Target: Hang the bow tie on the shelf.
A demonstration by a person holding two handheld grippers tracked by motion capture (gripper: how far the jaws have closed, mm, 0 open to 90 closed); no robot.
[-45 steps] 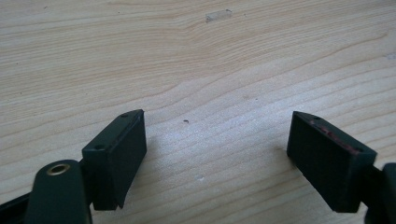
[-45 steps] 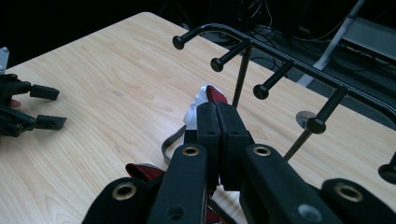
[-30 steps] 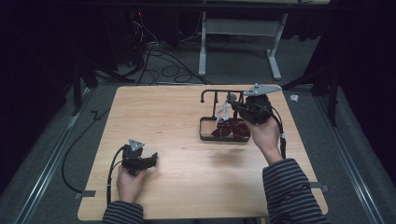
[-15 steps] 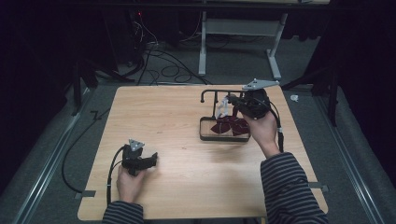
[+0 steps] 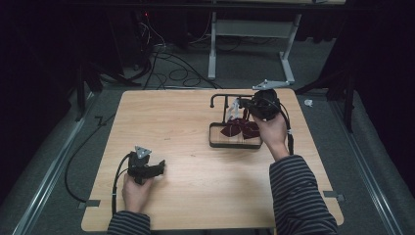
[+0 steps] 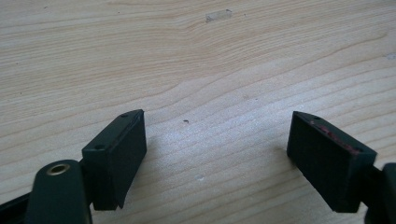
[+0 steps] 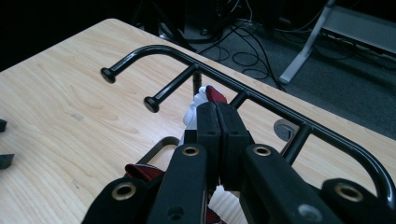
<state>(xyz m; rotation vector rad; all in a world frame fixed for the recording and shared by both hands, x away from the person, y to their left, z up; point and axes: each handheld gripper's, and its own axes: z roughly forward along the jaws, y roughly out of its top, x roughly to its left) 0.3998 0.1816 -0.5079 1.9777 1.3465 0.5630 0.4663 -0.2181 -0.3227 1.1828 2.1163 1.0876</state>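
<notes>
A black wire rack (image 5: pixel 226 96) with short hooks rises from a dark-rimmed tray base (image 5: pixel 234 145) right of the table's middle. Dark red cloth pieces (image 5: pixel 240 129) lie on the base. My right gripper (image 5: pixel 246 105) is up by the rack's top bar, shut on a white and dark red cloth piece (image 5: pixel 235 109). In the right gripper view its jaws (image 7: pixel 217 111) are pressed together on that cloth piece (image 7: pixel 198 101), just below the bar (image 7: pixel 261 99) and near two hook ends (image 7: pixel 150 104). My left gripper (image 5: pixel 159 167) rests open on the bare wood at the front left, nothing between its jaws (image 6: pixel 215 154).
The wooden table (image 5: pixel 176 122) has wide free room at the left and front. Cables and a white desk frame (image 5: pixel 215 49) stand on the floor behind it. A small white scrap (image 5: pixel 308 103) lies just off the far right corner.
My right gripper has moved up and back from the tray toward the rack's top bar, carrying the white and red cloth piece. The left gripper has stayed put.
</notes>
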